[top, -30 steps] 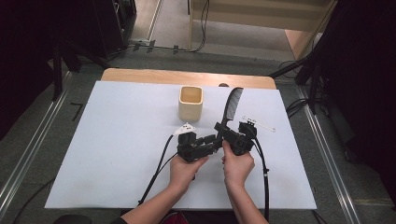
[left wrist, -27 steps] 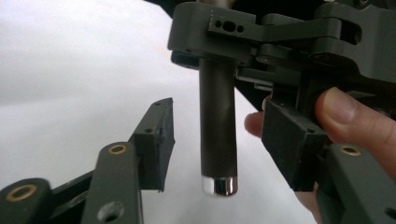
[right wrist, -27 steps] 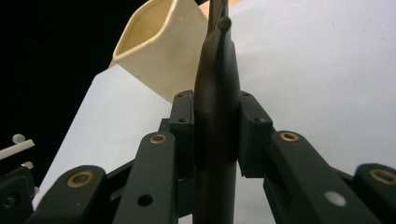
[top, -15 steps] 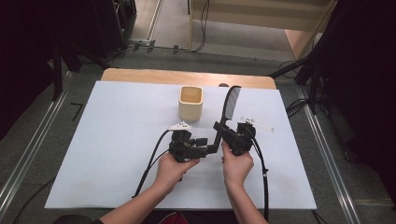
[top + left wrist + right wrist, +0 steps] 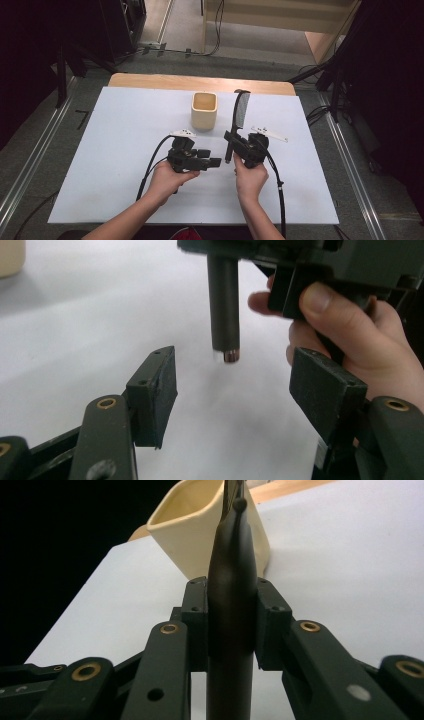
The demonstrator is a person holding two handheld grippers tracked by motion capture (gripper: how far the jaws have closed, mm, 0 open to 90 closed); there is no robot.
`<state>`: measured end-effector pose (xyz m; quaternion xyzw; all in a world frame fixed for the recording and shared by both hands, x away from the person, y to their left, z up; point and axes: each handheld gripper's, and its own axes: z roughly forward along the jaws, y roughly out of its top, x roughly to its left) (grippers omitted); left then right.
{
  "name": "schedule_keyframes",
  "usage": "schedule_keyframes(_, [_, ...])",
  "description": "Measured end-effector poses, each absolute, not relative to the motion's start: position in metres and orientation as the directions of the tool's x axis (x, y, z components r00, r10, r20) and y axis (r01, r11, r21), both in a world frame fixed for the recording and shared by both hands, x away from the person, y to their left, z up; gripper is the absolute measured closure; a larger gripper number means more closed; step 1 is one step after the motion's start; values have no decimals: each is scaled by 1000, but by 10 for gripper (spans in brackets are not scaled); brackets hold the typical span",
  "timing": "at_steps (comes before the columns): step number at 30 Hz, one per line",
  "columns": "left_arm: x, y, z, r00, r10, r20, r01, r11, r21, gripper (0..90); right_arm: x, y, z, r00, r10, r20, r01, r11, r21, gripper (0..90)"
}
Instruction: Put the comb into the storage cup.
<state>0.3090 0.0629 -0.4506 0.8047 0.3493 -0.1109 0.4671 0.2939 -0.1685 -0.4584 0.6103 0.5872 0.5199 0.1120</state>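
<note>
A black comb (image 5: 241, 110) stands tilted up from my right gripper (image 5: 231, 142), its teeth end beside the cream square cup (image 5: 204, 111). In the right gripper view both pads press on the comb's handle (image 5: 230, 610), with the cup (image 5: 190, 525) behind it. My left gripper (image 5: 216, 161) lies level to the left of the right hand. Its jaws have just been opening and now stand wide apart with nothing between them (image 5: 235, 390). The handle's round end (image 5: 223, 315) hangs just beyond the left pads, apart from both.
A white sheet (image 5: 115, 150) covers the table, with a wooden edge (image 5: 150, 80) at the far side. Cables trail from both grippers toward the near edge. The right hand (image 5: 345, 325) is close behind the left gripper's right pad.
The left gripper has drawn away to the left from the right gripper and the comb's handle end. Its jaws stand wider. The right gripper and comb have stayed put.
</note>
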Motion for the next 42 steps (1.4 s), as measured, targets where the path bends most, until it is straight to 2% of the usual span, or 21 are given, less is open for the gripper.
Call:
schedule_keyframes(4, [308,71,-449,745,474,-470,647,-340,682,352,294,-164,-459,-262,830,493,592,-265,761,698])
schedule_keyframes(14, [312,90,-451,737,454,-501,668,-382,638,340,296,-157,-461,-304,812,499,591,-250,767,697])
schedule_keyframes(20, [308,103,-456,752,458,-474,654,-424,627,322,298,-152,-456,-326,808,490,586,-234,776,697])
schedule_keyframes(42, [300,132,-463,790,460,-404,605,-484,632,322,304,-145,-452,-347,794,499,582,-235,779,697])
